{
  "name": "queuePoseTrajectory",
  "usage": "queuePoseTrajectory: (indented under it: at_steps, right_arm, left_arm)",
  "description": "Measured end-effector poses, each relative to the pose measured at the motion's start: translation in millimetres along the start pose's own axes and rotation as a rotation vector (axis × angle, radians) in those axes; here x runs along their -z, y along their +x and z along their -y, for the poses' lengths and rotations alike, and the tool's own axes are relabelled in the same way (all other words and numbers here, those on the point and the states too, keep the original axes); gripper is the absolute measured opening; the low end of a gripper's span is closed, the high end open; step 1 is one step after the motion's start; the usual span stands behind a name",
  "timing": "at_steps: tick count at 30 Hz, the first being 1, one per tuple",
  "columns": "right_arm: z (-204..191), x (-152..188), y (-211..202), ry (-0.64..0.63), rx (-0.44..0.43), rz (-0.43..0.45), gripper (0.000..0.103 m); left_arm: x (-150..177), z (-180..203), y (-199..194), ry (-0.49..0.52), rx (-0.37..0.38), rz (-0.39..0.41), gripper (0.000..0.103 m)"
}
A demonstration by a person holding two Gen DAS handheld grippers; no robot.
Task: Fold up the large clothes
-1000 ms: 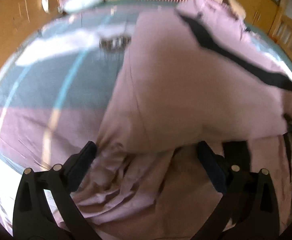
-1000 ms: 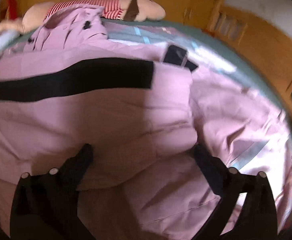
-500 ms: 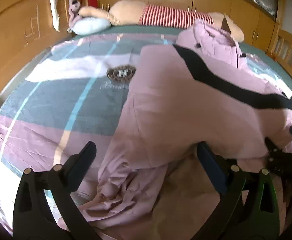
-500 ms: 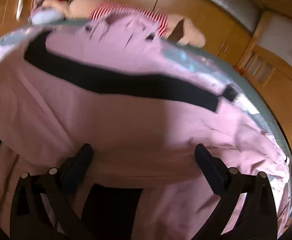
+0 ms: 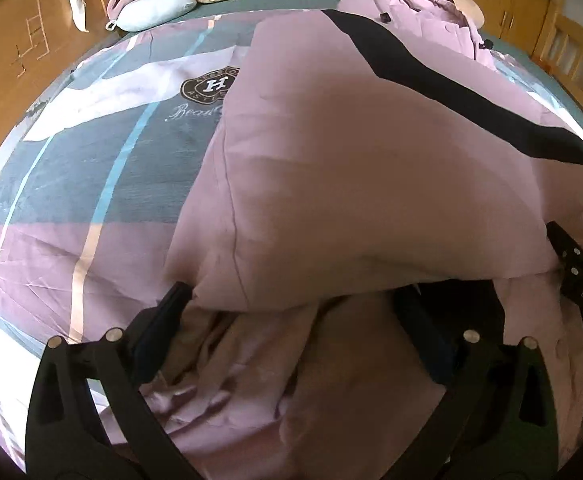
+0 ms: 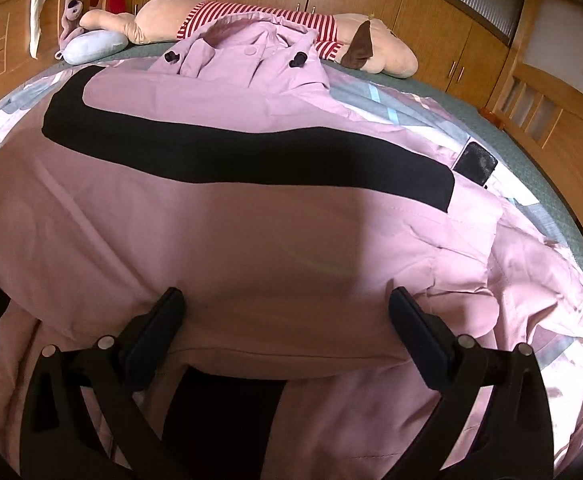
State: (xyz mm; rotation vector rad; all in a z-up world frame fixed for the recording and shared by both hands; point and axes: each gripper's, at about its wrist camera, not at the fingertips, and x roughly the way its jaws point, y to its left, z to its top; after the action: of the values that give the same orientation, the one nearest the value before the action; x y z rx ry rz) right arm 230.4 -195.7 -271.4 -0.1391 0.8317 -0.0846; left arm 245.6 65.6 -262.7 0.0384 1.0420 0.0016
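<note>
- The pink coat (image 6: 275,240) lies spread on the bed (image 5: 91,184), its collar end at 12 o'clock near the plush toy (image 6: 371,48) and its folded-over near edge just ahead of both tools.
- Its black band (image 6: 251,156) runs from 9 to 3 o'clock in the right view, so the fold edge lies crosswise to both.
- The right gripper (image 6: 287,320) has its jaws wide apart, straddling that edge without pinching it.
- The left gripper (image 5: 295,320) is likewise spread, at the coat's left corner; loose crumpled fabric sits at 6 o'clock beneath it.
- The right one looks nearer the edge's middle, so I judge it better placed to press or shift the fold.
</note>
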Motion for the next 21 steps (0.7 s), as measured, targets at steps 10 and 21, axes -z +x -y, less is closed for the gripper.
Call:
queuePoseTrajectory:
  at_steps: [10, 21]
  right_arm:
    - [2.2, 3.3, -2.3, 0.007, -0.004, 0.002, 0.102]
    - [22.8, 0.4, -5.7, 0.095, 0.11, -0.071, 0.102]
  left_arm:
    - [1.7, 22.6, -49.9, 0.093, 0.067, 0.279, 0.101]
    - [4.8, 53.2, -14.7, 0.24, -0.072, 0.109, 0.101]
